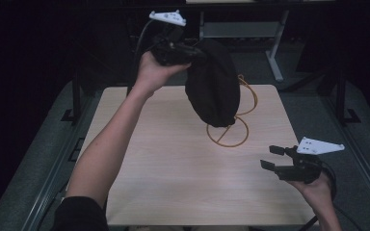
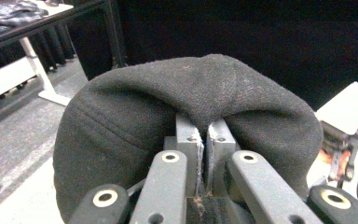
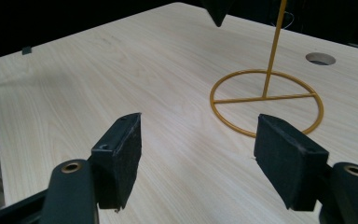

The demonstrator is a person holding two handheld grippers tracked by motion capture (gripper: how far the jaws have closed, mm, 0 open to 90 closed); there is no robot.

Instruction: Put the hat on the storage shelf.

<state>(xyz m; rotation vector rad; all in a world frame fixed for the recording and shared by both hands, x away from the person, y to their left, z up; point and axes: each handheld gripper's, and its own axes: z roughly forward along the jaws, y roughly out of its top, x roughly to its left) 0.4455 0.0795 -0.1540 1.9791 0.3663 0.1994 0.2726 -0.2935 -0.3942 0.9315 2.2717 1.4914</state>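
Hidden and cut-off parts, as I see them from my station

The black hat covers most of the yellow wire stand in the high view: I see its ring base and a curve of wire at the hat's right, the upper part concealed. In the left gripper view the hat swallows the tips of the left gripper's fingers. In the right gripper view the stand's post runs off the top edge, the hat shows as a dark point cut by that edge, and the table is cut at right.
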